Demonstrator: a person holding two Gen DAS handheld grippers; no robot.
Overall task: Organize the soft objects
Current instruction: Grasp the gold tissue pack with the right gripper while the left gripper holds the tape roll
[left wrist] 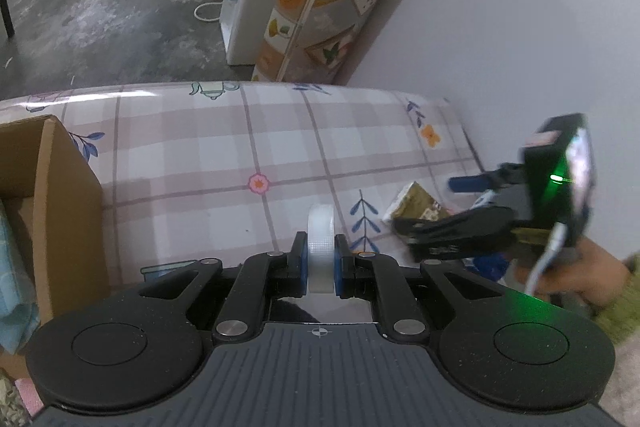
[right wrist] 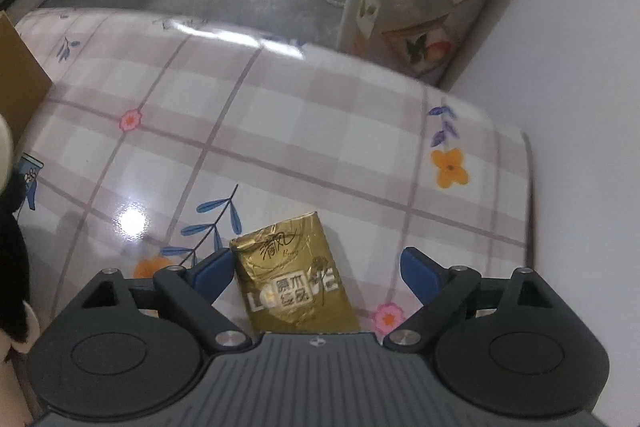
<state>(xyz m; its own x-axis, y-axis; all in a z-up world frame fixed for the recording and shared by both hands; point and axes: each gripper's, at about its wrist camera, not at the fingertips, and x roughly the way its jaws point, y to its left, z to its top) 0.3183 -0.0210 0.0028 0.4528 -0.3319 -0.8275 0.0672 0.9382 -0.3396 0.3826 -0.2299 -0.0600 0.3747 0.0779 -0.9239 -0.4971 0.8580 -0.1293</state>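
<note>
Translucent and ribbed, the roll of tape point(left wrist: 320, 251) stands on edge, pinched tight in your left gripper point(left wrist: 320, 259) above the checked, flowered worktop point(left wrist: 200, 163), with the cardboard box point(left wrist: 60, 195) just to its left. Your right gripper point(right wrist: 316, 269) has its blue fingers point(right wrist: 214, 271) spread wide, one on either side of the gold tissue pack point(right wrist: 292, 283), which lies flat on the worktop near the wall; the fingers are not pressing on it.

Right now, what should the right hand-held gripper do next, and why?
Probably lower and close the right hand-held gripper on the gold foil tissue packet: its jaws stand open either side of the packet, which lies flat on the checked floral tablecloth.
</note>
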